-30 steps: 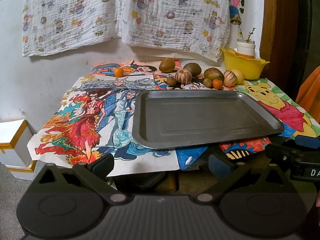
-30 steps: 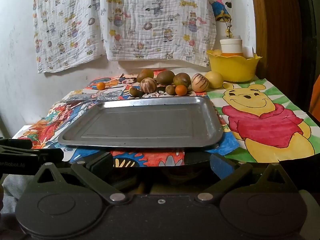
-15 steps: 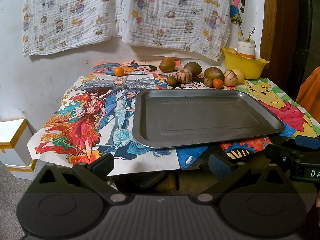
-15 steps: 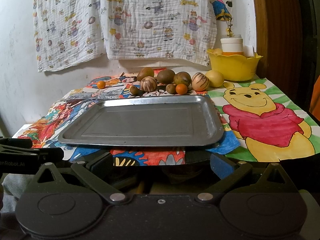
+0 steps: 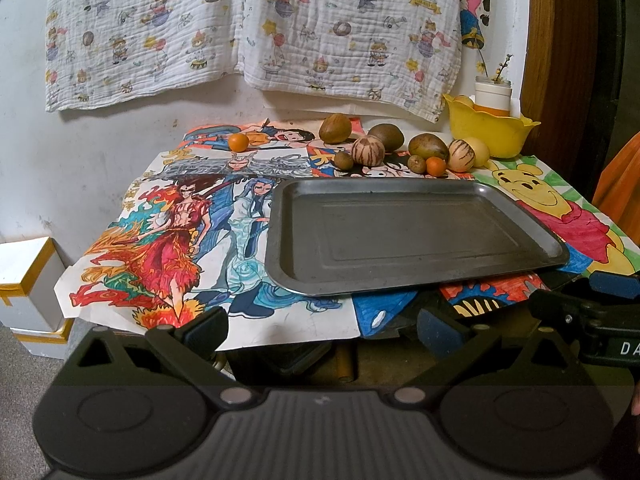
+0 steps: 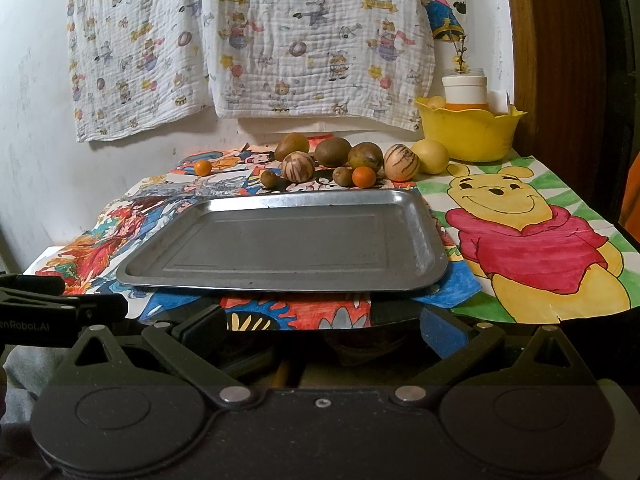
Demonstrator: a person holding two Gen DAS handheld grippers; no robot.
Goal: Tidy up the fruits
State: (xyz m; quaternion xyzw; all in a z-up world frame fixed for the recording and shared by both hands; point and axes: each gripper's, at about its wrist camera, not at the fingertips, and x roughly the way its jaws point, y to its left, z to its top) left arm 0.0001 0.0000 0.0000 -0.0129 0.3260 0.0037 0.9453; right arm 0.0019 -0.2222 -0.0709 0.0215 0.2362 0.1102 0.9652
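Left gripper [image 5: 322, 330]: jaws spread wide, nothing between them, held low at the near edge of the table. Right gripper [image 6: 322, 328]: likewise released, jaws wide apart and empty, also low at the near edge. Part of the right gripper shows at the right border of the left wrist view; part of the left shows at the left border of the right wrist view, so the two sit side by side.

Directly ahead of both grippers lies a metal tray [image 5: 400, 276], flat, with nothing on it. It rests on coloured drawings [image 5: 168, 240] that cover the table.

The fruits sit in a loose row beyond the far rim of the tray, well apart from both grippers. From the left wrist view: a small orange [image 5: 239, 142] stands alone, ahead and to the left. Further right come a brown fruit [image 5: 335, 128], a striped round fruit [image 5: 368, 151] with a small brown fruit [image 5: 343, 160] just beside it, a second brown fruit [image 5: 386, 137], a third [image 5: 428, 146], another small brown one [image 5: 416, 164], a second small orange [image 5: 435, 166], a second striped fruit [image 5: 461, 155] and a pale yellow fruit [image 5: 478, 151].

Ahead and to the right, past the row, a yellow bowl [image 5: 486, 136] holds a white jar [image 5: 493, 94]. A printed cloth [image 5: 248, 28] hangs on the wall behind.
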